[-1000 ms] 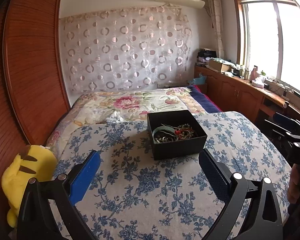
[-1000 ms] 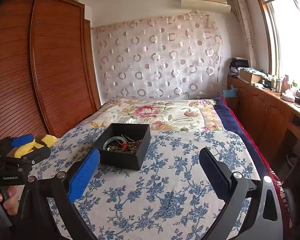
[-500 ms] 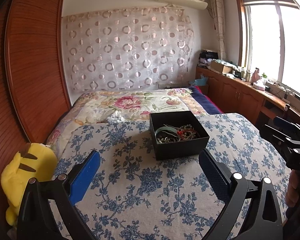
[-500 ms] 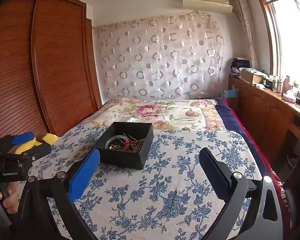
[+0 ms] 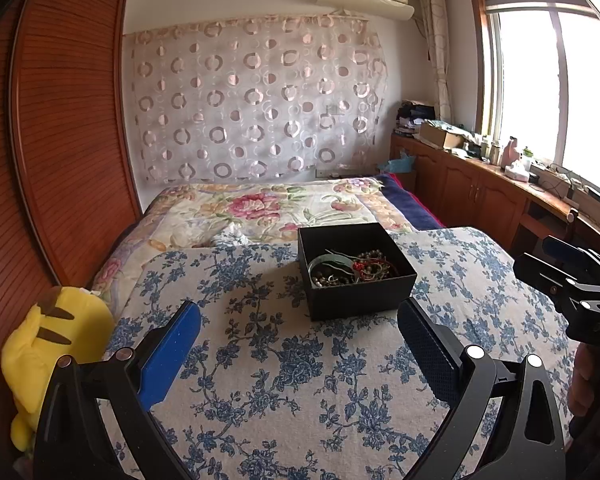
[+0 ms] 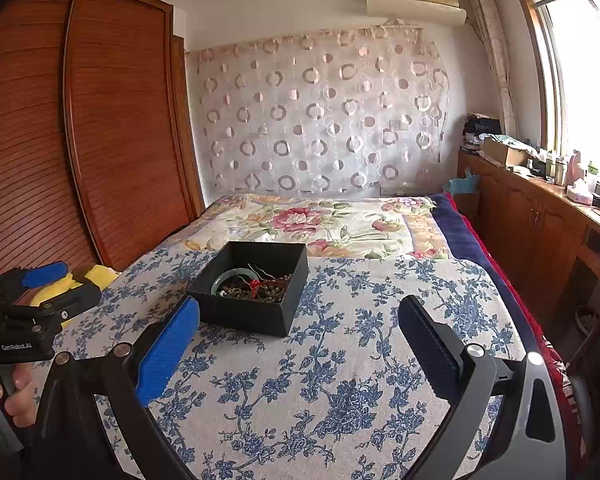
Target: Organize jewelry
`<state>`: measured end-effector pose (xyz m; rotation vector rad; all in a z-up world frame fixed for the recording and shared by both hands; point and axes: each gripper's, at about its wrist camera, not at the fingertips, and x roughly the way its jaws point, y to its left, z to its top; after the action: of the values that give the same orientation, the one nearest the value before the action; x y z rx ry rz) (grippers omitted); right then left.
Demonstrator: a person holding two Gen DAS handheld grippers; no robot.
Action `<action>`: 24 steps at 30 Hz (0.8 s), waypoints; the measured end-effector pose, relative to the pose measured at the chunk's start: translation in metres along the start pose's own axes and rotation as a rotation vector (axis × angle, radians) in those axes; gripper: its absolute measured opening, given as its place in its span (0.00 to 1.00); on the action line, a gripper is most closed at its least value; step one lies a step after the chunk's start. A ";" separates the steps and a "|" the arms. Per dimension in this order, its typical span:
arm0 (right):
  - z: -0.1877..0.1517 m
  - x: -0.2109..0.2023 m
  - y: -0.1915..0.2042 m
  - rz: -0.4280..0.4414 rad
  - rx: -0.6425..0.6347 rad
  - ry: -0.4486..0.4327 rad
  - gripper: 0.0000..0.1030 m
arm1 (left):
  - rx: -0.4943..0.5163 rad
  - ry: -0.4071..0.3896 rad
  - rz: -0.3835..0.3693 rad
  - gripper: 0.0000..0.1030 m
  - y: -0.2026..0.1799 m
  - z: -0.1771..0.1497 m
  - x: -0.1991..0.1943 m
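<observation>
An open black box (image 5: 356, 272) sits on the blue-flowered bedspread (image 5: 284, 360); it also shows in the right wrist view (image 6: 256, 292). Inside lies tangled jewelry (image 5: 350, 270): a pale green bangle (image 6: 227, 276), bead strands and a red cord. My left gripper (image 5: 300, 344) is open and empty, just short of the box and a little left of it. My right gripper (image 6: 300, 344) is open and empty, near the box's front right. Each gripper shows at the edge of the other's view, the right one (image 5: 572, 280) and the left one (image 6: 40, 292).
A yellow plush toy (image 5: 48, 344) lies at the bed's left edge by a wooden wardrobe (image 5: 52, 140). A floral quilt (image 5: 268, 208) covers the far half of the bed. A wooden counter with clutter (image 5: 500, 176) runs under the window on the right.
Both grippers have moved slightly forward toward the box and stayed open. The box has not moved.
</observation>
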<state>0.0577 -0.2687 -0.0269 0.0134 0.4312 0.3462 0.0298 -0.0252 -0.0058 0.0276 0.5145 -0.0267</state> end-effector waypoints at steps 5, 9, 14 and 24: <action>0.000 0.000 0.000 -0.001 -0.001 0.000 0.97 | -0.002 0.000 -0.001 0.92 -0.001 0.000 0.000; 0.000 0.001 0.001 0.000 0.003 0.001 0.97 | -0.001 -0.001 -0.002 0.92 0.000 0.000 -0.001; 0.000 0.001 0.000 0.000 -0.001 0.000 0.97 | -0.002 -0.002 -0.002 0.92 -0.001 0.001 -0.001; -0.001 0.002 0.001 0.000 -0.001 0.001 0.97 | -0.001 -0.001 -0.002 0.92 -0.001 0.000 -0.001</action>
<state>0.0584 -0.2675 -0.0283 0.0118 0.4315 0.3462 0.0289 -0.0258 -0.0049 0.0259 0.5132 -0.0279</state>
